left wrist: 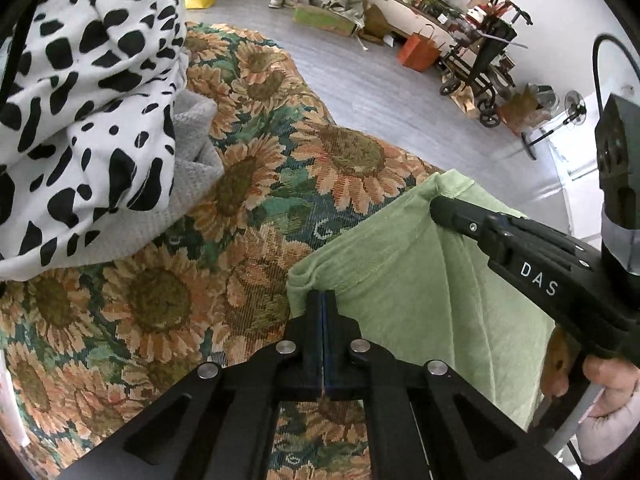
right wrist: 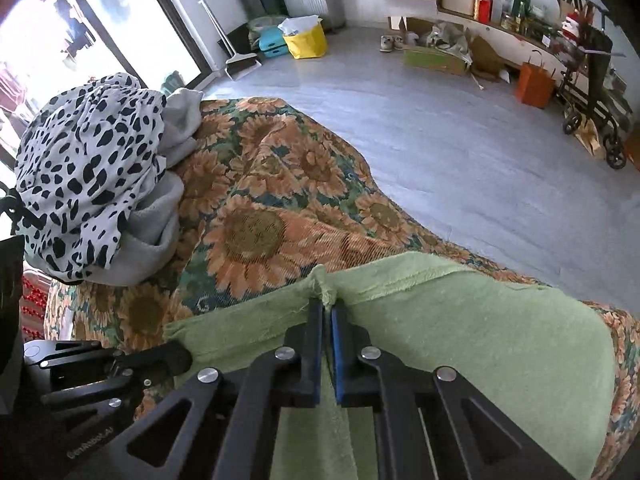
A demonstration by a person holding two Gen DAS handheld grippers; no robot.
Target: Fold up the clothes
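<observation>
With both sets of jaws pinching the far hem of the green garment [right wrist: 460,320] on the sunflower-covered bed [left wrist: 248,168], you are holding its edge stretched between left gripper [left wrist: 325,296] and right gripper [right wrist: 327,308], cloth trailing back toward you.

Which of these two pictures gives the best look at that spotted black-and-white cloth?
The right wrist view: the spotted cloth shows whole there, heaped over grey fabric. In the left wrist view the spotted cloth is closer, but the picture's edge cuts it off.
</observation>
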